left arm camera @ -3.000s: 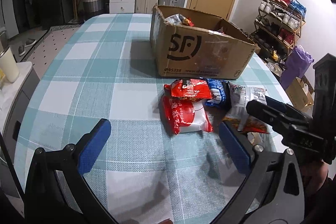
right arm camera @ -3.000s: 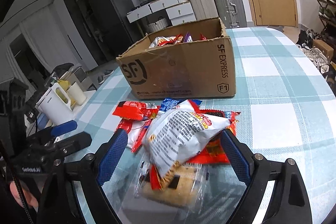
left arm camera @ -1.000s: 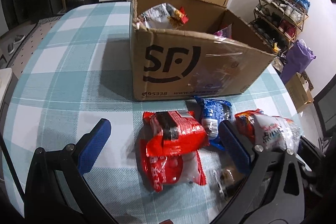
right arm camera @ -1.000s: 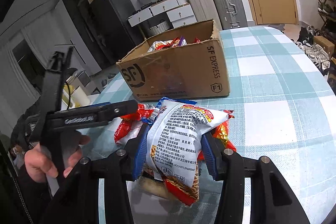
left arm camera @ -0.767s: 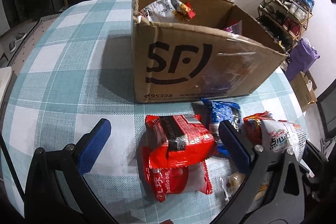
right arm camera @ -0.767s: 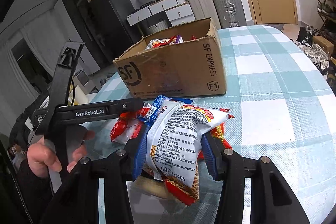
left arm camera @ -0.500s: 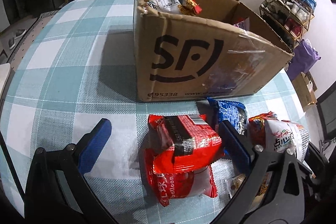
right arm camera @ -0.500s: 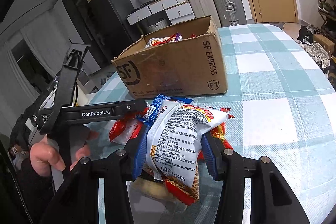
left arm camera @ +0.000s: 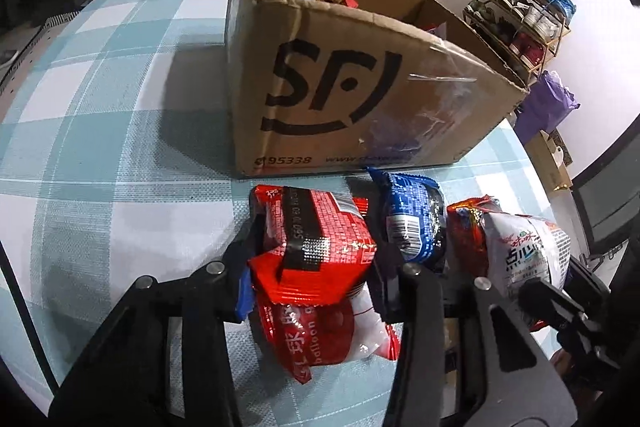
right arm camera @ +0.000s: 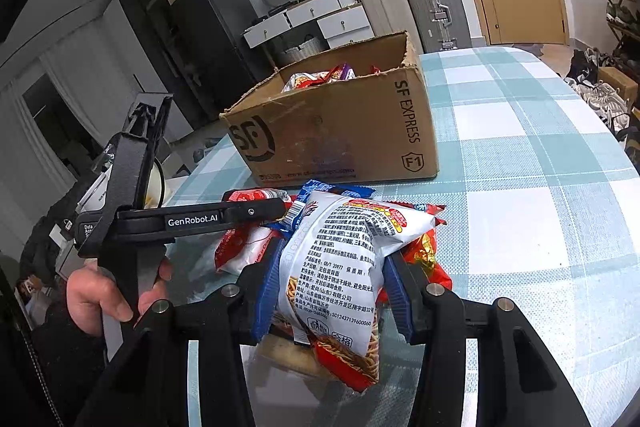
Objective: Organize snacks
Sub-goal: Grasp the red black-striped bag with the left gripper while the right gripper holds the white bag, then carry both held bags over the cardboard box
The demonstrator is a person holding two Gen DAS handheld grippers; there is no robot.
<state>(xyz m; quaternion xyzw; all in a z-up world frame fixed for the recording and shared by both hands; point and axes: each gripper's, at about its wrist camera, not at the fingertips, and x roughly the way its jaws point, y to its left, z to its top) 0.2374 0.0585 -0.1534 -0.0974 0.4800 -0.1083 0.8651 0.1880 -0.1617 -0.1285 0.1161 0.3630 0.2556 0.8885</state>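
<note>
Clamping crinkly red foil pack (left arm camera: 316, 247) in left claw (left arm camera: 310, 259) | right claw (right arm camera: 330, 291) pinching puffy white noodle bag (right arm camera: 340, 267)

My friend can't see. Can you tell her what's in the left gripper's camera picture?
The left hand-held gripper squeezes a red snack packet on a blue checked tablecloth. Behind it stands an open cardboard box holding snacks, with a blue packet and a white packet to the right.

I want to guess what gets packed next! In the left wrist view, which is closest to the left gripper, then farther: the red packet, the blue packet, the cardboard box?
1. Red packet: between the jaws.
2. Blue packet: just right.
3. Cardboard box: behind both.
</note>
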